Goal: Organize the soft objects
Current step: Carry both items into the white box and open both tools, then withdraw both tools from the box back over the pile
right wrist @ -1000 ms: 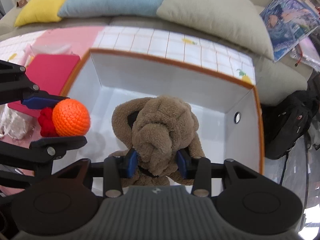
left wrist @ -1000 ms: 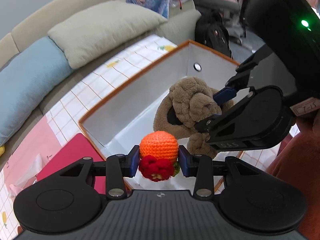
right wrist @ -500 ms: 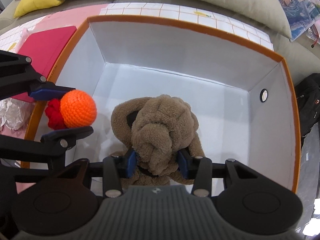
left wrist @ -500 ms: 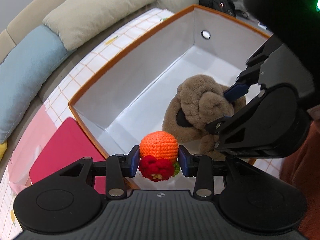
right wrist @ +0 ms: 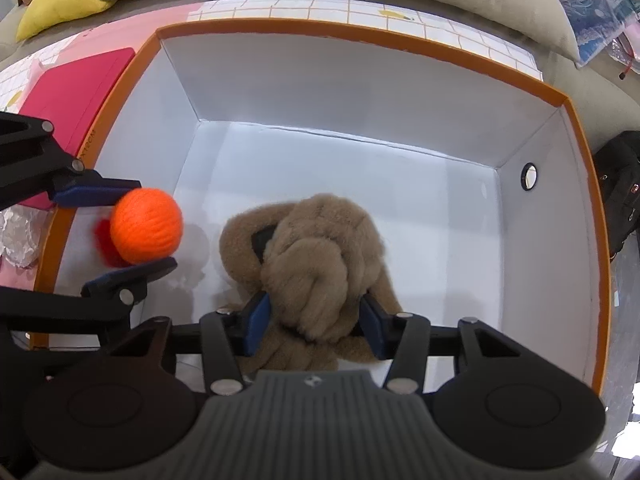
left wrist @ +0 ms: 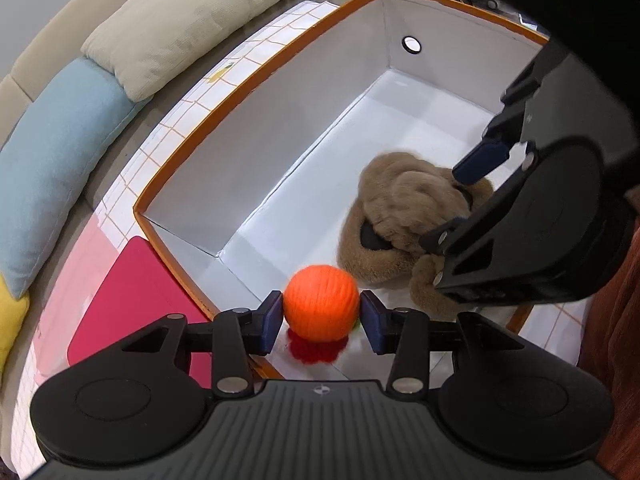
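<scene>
An orange-rimmed white box (left wrist: pixel 256 76) (right wrist: pixel 360 36) lies open below both grippers. My left gripper (left wrist: pixel 322 316) holds an orange crocheted ball with a red base (left wrist: pixel 320 302) between its pads, just inside the box's near left corner; it also shows in the right wrist view (right wrist: pixel 146 230). The jaws look slightly parted and the ball is blurred. My right gripper (right wrist: pixel 316 322) is shut on a brown plush toy (right wrist: pixel 316 256), low inside the box near its floor. The plush also shows in the left wrist view (left wrist: pixel 404 208).
A red flat pad (left wrist: pixel 132 300) lies left of the box on a pink and white checked cloth (left wrist: pixel 224 76). Beige (left wrist: pixel 192 12), blue (left wrist: pixel 48 160) and yellow (right wrist: pixel 60 4) cushions line the sofa behind. A black bag (right wrist: pixel 620 192) sits to the right.
Both grippers have moved down into the box with their toys. The left jaws have widened a little and the orange ball now looks blurred.
</scene>
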`<action>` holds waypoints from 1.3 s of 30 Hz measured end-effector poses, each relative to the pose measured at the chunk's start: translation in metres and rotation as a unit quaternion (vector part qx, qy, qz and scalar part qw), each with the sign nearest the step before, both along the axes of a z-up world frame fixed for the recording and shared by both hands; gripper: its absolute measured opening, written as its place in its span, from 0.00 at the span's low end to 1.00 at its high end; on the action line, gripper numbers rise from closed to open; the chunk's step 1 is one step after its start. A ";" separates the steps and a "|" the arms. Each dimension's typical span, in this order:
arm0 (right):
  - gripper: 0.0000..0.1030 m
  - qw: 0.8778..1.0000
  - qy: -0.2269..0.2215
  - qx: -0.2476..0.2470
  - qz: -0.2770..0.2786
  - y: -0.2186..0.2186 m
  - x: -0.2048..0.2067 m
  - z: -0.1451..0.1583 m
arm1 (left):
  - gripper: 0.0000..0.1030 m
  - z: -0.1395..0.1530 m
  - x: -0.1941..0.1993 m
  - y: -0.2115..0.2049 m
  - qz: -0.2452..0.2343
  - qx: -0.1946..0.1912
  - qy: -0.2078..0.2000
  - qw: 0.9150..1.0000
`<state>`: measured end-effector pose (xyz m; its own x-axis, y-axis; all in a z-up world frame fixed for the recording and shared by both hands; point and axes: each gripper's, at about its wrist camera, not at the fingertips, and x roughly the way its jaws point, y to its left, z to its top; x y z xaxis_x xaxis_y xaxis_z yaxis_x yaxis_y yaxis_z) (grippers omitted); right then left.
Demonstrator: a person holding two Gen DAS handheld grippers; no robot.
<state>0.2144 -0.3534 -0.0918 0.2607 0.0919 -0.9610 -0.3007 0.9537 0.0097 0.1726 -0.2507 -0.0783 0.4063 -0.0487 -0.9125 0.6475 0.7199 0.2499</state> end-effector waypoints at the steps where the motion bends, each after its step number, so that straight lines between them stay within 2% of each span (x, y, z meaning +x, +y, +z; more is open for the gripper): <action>1: 0.49 1.000 -0.002 0.001 0.000 0.000 -0.001 0.001 | 0.57 0.000 -0.001 -0.001 0.000 0.000 -0.001 1.000; 4: 0.52 1.000 -0.004 0.000 -0.004 -0.002 -0.003 0.003 | 0.69 0.001 -0.002 0.000 -0.001 -0.012 -0.012 1.000; 8: 0.54 1.000 -0.008 0.004 -0.013 -0.005 -0.004 0.004 | 0.73 0.005 -0.003 0.003 0.001 -0.020 -0.019 1.000; 12: 0.56 1.000 -0.017 0.002 -0.021 -0.007 -0.004 0.009 | 0.83 0.012 -0.007 0.004 -0.008 -0.033 -0.022 0.999; 14: 0.69 0.999 -0.026 -0.001 -0.027 -0.007 -0.006 0.016 | 0.83 0.017 -0.012 0.004 -0.014 -0.035 -0.032 0.999; 20: 0.75 0.996 -0.075 -0.026 -0.034 -0.004 -0.019 0.045 | 0.83 0.042 -0.028 0.016 -0.005 -0.075 -0.066 0.995; 27: 0.77 0.988 -0.126 0.023 -0.088 0.002 -0.052 0.076 | 0.83 0.078 -0.059 0.052 0.015 -0.147 -0.099 0.984; 30: 0.78 0.982 -0.140 0.054 -0.112 0.012 -0.067 0.082 | 0.83 0.083 -0.072 0.070 0.026 -0.162 -0.106 0.981; 33: 0.78 0.979 -0.147 0.064 -0.127 0.028 -0.078 0.084 | 0.83 0.084 -0.084 0.093 0.041 -0.173 -0.114 0.977; 36: 0.78 0.976 -0.169 0.058 -0.122 0.046 -0.091 0.089 | 0.83 0.083 -0.095 0.117 0.063 -0.178 -0.118 0.975; 39: 0.78 0.973 -0.200 0.052 -0.100 0.068 -0.107 0.096 | 0.83 0.080 -0.106 0.147 0.107 -0.192 -0.115 0.969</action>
